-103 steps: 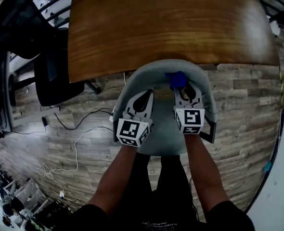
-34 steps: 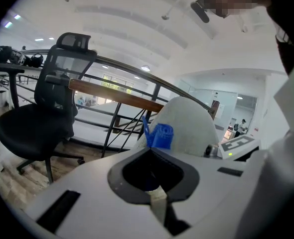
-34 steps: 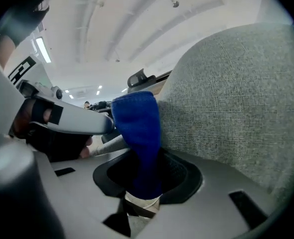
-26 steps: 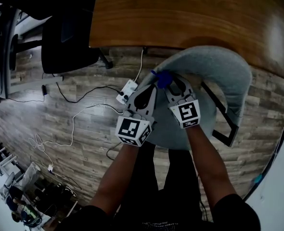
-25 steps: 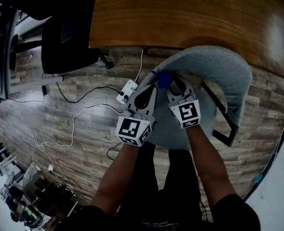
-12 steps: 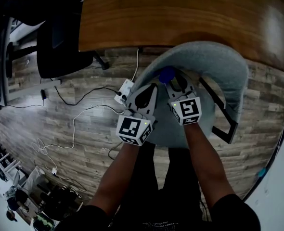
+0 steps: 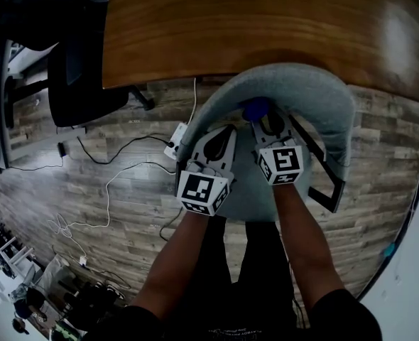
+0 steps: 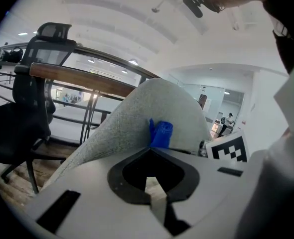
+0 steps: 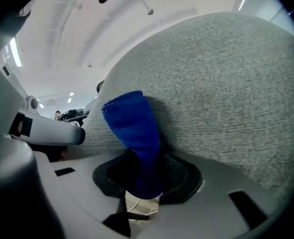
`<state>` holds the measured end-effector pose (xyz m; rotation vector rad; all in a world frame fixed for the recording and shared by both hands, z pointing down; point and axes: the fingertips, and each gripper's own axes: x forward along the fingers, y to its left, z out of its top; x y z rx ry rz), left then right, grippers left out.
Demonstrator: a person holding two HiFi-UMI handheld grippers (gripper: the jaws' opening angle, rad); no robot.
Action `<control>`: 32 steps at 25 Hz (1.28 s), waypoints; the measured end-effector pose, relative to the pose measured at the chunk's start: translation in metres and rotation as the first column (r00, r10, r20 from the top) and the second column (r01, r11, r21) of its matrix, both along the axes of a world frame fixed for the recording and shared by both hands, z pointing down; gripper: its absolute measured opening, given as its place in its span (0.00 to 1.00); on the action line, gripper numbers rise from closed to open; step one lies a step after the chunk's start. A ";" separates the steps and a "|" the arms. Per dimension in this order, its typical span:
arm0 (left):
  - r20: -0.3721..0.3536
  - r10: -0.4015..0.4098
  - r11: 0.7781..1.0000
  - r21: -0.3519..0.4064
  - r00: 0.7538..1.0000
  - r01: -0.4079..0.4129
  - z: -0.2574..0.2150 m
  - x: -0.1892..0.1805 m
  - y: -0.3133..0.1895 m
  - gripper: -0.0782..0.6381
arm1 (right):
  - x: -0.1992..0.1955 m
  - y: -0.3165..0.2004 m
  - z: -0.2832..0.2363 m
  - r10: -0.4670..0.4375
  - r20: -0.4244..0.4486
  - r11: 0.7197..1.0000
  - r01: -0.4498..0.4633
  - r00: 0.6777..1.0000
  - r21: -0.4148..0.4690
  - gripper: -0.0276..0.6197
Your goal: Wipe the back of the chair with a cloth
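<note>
The grey fabric chair point(image 7: 316, 94) stands under me, its curved backrest towards the table. A blue cloth point(image 7: 255, 109) is bunched against the inner face of the backrest near its middle, and my right gripper point(image 7: 262, 119) is shut on it. In the right gripper view the cloth point(image 9: 134, 133) rises from the right gripper point(image 9: 146, 176) and presses on the grey backrest point(image 9: 226, 98). My left gripper point(image 7: 226, 131) hovers just to the left, jaws together and holding nothing. From the left gripper point(image 8: 148, 152) I see the backrest point(image 8: 132, 116) and the cloth point(image 8: 161, 133).
A wooden table point(image 7: 252, 27) runs along the top, right behind the backrest. A black office chair point(image 7: 78, 73) stands at upper left. A white power strip point(image 7: 174, 141) and cables point(image 7: 117, 190) lie on the wood floor at left. The chair's black frame point(image 7: 324, 185) sticks out at right.
The right gripper has swept the blue cloth from the backrest's left end towards its middle. The left gripper has moved rightwards alongside it.
</note>
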<state>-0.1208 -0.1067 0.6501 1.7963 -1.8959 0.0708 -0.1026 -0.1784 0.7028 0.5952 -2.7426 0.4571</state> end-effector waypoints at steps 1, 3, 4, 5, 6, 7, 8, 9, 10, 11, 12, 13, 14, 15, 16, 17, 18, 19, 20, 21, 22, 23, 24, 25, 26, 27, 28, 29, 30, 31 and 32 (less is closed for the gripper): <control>0.001 0.008 1.000 0.004 1.000 -0.008 -0.001 0.003 -0.004 0.11 | 0.004 -0.005 0.000 0.015 0.000 1.000 -0.015 1.000 -0.001 0.23; 0.005 0.025 1.000 0.011 1.000 -0.025 -0.002 0.008 -0.010 0.11 | 0.014 -0.013 0.001 0.047 -0.001 0.999 -0.047 0.999 -0.003 0.23; 0.006 0.035 0.999 0.012 0.999 -0.035 -0.002 0.011 -0.012 0.11 | 0.018 -0.016 0.003 0.064 -0.004 0.998 -0.064 0.998 -0.003 0.23; 0.007 0.044 0.999 0.010 0.999 -0.044 -0.002 0.014 -0.013 0.11 | 0.023 -0.018 0.004 0.080 -0.008 0.997 -0.080 0.997 -0.003 0.23; 0.008 0.052 0.999 0.008 0.999 -0.052 -0.001 0.017 -0.014 0.11 | 0.028 -0.020 0.006 0.095 -0.012 0.995 -0.095 0.995 -0.003 0.23; 0.008 0.060 0.998 0.006 0.998 -0.060 0.000 0.019 -0.016 0.11 | 0.032 -0.023 0.007 0.109 -0.016 0.994 -0.109 0.994 -0.002 0.23; 0.008 0.068 0.998 0.006 0.998 -0.068 0.001 0.023 -0.019 0.11 | 0.036 -0.026 0.009 0.122 -0.020 0.993 -0.122 0.992 0.002 0.23; 0.007 0.075 0.997 0.006 0.997 -0.075 0.002 0.026 -0.022 0.11 | 0.040 -0.029 0.010 0.134 -0.025 0.991 -0.134 0.991 0.006 0.23; 0.006 0.083 0.997 0.007 0.997 -0.083 0.003 0.030 -0.025 0.11 | 0.046 -0.032 0.012 0.148 -0.031 0.989 -0.148 0.988 0.011 0.23; 0.005 0.091 0.996 0.007 0.996 -0.091 0.003 0.035 -0.027 0.11 | 0.052 -0.035 0.013 0.164 -0.039 0.986 -0.164 0.986 0.015 0.23; 0.003 0.100 0.995 0.007 0.995 -0.100 0.004 0.040 -0.029 0.11 | 0.059 -0.038 0.015 0.183 -0.048 0.983 -0.182 0.982 0.018 0.23; 0.002 0.108 0.994 0.007 0.994 -0.108 0.004 0.044 -0.030 0.11 | 0.066 -0.040 0.016 0.202 -0.058 0.979 -0.201 0.978 0.020 0.23; 0.000 0.117 0.993 0.006 0.993 -0.117 0.004 0.049 -0.032 0.11 | 0.073 -0.043 0.017 0.221 -0.067 0.975 -0.221 0.973 0.021 0.23; -0.002 0.126 0.992 0.005 0.992 -0.126 0.004 0.053 -0.033 0.11 | 0.080 -0.045 0.019 0.240 -0.073 0.971 -0.239 0.968 0.021 0.23; -0.003 0.135 0.991 0.003 0.991 -0.135 0.004 0.058 -0.035 0.11 | 0.086 -0.047 0.019 0.257 -0.079 0.966 -0.256 0.963 0.020 0.23; -0.004 0.145 0.989 0.001 0.989 -0.145 0.004 0.062 -0.036 0.11 | 0.093 -0.049 0.020 0.273 -0.082 0.962 -0.272 0.959 0.018 0.23; -0.004 0.155 0.988 -0.001 0.988 -0.155 0.004 0.066 -0.038 0.11 | 0.099 -0.050 0.021 0.288 -0.085 0.958 -0.288 0.954 0.014 0.23; -0.004 0.164 0.986 -0.003 0.986 -0.164 0.004 0.070 -0.039 0.11 | 0.105 -0.052 0.021 0.302 -0.087 0.953 -0.302 0.949 0.011 0.23; -0.004 0.173 0.985 -0.004 0.985 -0.173 0.004 0.074 -0.041 0.11 | 0.111 -0.053 0.021 0.315 -0.089 0.949 -0.316 0.945 0.009 0.23; -0.002 0.181 0.983 -0.005 0.983 -0.181 0.004 0.077 -0.043 0.11 | 0.116 -0.055 0.022 0.328 -0.091 0.944 -0.329 0.940 0.008 0.23; 0.000 0.190 0.982 -0.005 0.982 -0.190 0.004 0.079 -0.044 0.11 | 0.121 -0.056 0.022 0.342 -0.093 0.939 -0.343 0.935 0.008 0.23; 0.003 0.197 0.980 -0.006 0.980 -0.197 0.004 0.081 -0.046 0.11 | 0.125 -0.057 0.022 0.357 -0.095 0.934 -0.358 0.929 0.007 0.23; 0.005 0.205 0.979 -0.007 0.979 -0.205 0.004 0.083 -0.047 0.11 | 0.130 -0.058 0.022 0.372 -0.097 0.928 -0.373 0.923 0.006 0.23; 0.005 0.212 0.977 -0.007 0.977 -0.212 0.003 0.085 -0.048 0.11 | 0.135 -0.058 0.022 0.388 -0.099 0.921 -0.389 0.916 0.003 0.23; 0.005 0.219 0.976 -0.007 0.976 -0.219 0.003 0.088 -0.049 0.11 | 0.140 -0.058 0.023 0.403 -0.101 0.914 -0.406 0.909 0.000 0.23; 0.005 0.227 0.974 -0.007 0.974 -0.226 0.002 0.091 -0.050 0.11 | 0.146 -0.058 0.023 0.419 -0.103 0.907 -0.421 0.902 -0.003 0.23; 0.006 0.235 0.972 -0.007 0.972 -0.235 0.001 0.094 -0.051 0.11 | 0.153 -0.057 0.023 0.433 -0.106 0.900 -0.436 0.895 -0.005 0.23; 0.006 0.245 0.970 -0.007 0.970 -0.245 0.001 0.098 -0.052 0.11 | 0.159 -0.057 0.024 0.447 -0.107 0.893 -0.450 0.888 -0.006 0.23; 0.007 0.254 0.967 -0.009 0.967 -0.254 0.001 0.101 -0.053 0.11 | 0.165 -0.057 0.025 0.461 -0.109 0.886 -0.464 0.881 -0.008 0.23; 0.010 0.264 0.965 -0.013 0.965 -0.263 0.001 0.104 -0.054 0.11 | 0.170 -0.057 0.026 0.474 -0.109 0.878 -0.478 0.874 -0.012 0.23; 0.013 0.272 0.962 -0.018 0.962 -0.271 0.001 0.106 -0.055 0.11 | 0.174 -0.056 0.027 0.486 -0.109 0.871 -0.490 0.867 -0.017 0.23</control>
